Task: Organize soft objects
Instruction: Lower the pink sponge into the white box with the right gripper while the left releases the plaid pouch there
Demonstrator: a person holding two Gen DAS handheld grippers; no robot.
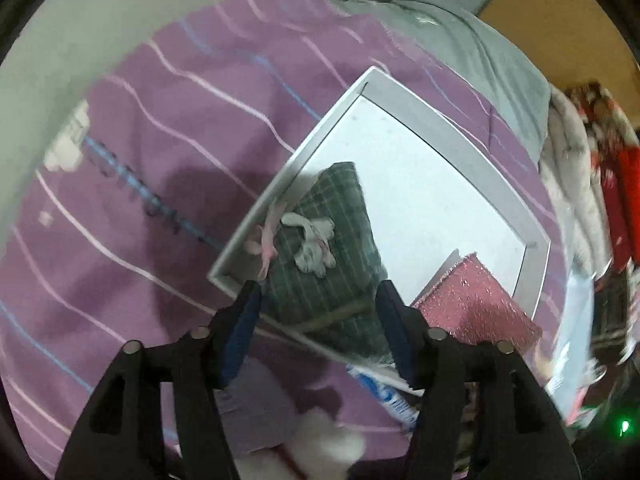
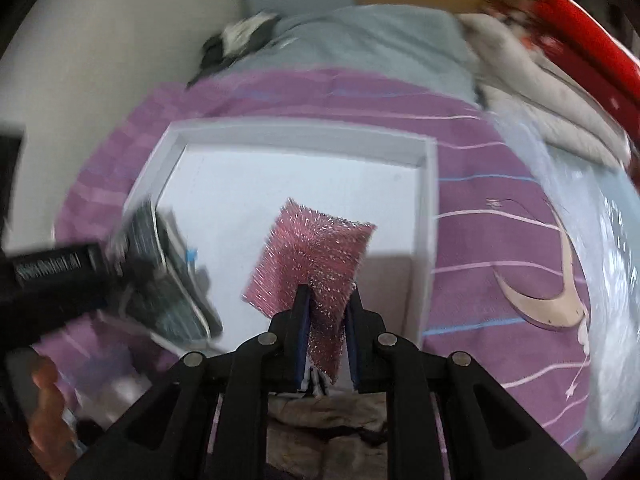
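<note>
A shallow white box (image 1: pixel 460 120) lies on the purple striped bedsheet (image 1: pixel 160 120). In its near corner rests a green plaid pouch (image 1: pixel 332 280) with a small white plush bunny (image 1: pixel 314 246) and a pink ribbon on it. My left gripper (image 1: pixel 320 304) is open, its blue pads flanking the pouch's near end. My right gripper (image 2: pixel 328 292) is shut on a pink glittery scrub pad (image 2: pixel 312 248), which hangs over the box's white floor (image 2: pixel 304 132). The pad (image 1: pixel 476 304) also shows beside the pouch. In the right wrist view the pouch (image 2: pixel 168 280) and the left tool's black body (image 2: pixel 60 280) are blurred.
A grey blanket (image 2: pixel 360 40) covers the far end of the bed. White fluffy clothing (image 2: pixel 540 92) and a red garment (image 2: pixel 592 40) lie at the right, with clear plastic (image 2: pixel 580 208) beside them. A white fluffy item (image 1: pixel 328 440) lies below the left gripper. A hand (image 2: pixel 44 400) shows at lower left.
</note>
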